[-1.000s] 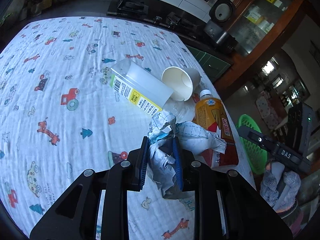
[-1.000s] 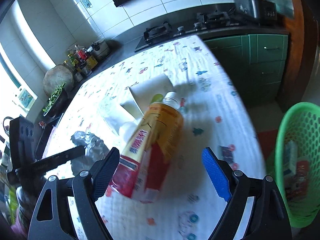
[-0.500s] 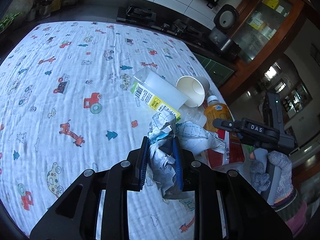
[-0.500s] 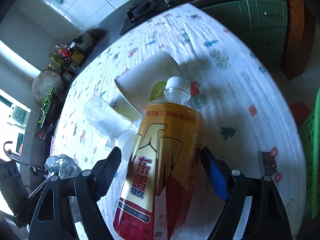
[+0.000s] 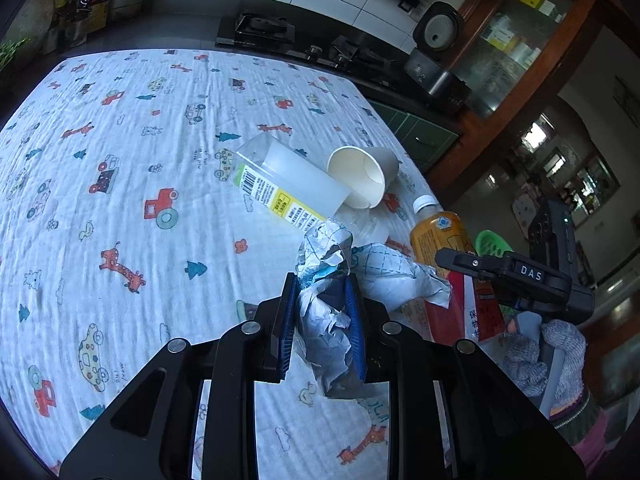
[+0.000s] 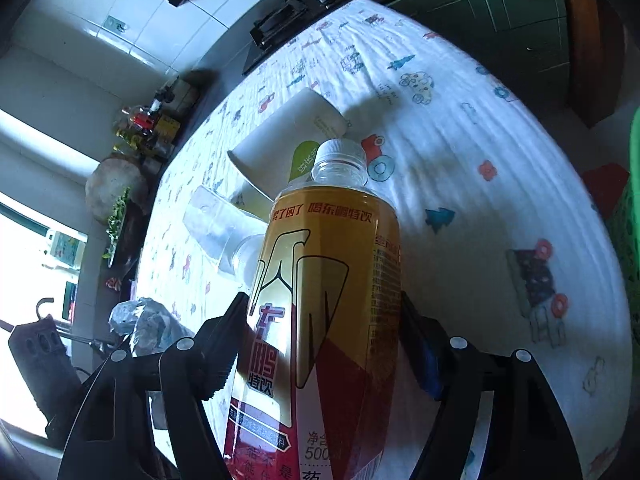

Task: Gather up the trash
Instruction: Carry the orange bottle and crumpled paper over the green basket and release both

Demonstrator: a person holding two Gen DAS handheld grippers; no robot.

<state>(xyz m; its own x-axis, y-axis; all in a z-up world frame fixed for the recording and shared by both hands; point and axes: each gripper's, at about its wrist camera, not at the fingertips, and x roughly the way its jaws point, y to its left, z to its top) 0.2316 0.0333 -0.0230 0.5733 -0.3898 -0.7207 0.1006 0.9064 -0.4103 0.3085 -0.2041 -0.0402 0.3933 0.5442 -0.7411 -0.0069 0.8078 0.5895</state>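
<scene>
My left gripper (image 5: 320, 284) is shut on a crumpled wad of white paper (image 5: 324, 320), held just above the printed tablecloth (image 5: 120, 200). A yellow and red drink bottle (image 6: 328, 260) with a white cap lies on the cloth, cap pointing away, between the fingers of my right gripper (image 6: 322, 304). Those jaws are closing, and their pads stand close to the bottle's sides. The left wrist view shows the same bottle (image 5: 440, 236) at the right, under the right gripper's finger. Behind it lie a white paper cup (image 5: 364, 176) on its side and a clear plastic box (image 5: 288, 184).
A green basket (image 6: 634, 200) stands on the floor past the table's right edge. A gloved hand (image 5: 560, 352) holds the right gripper. A stove and counter run along the table's far side. The wad of paper (image 6: 144, 320) shows at the left in the right wrist view.
The right gripper has come down and forward over the bottle, rolled, and narrowed its jaws around it. The left gripper has kept its hold on the paper and stayed put.
</scene>
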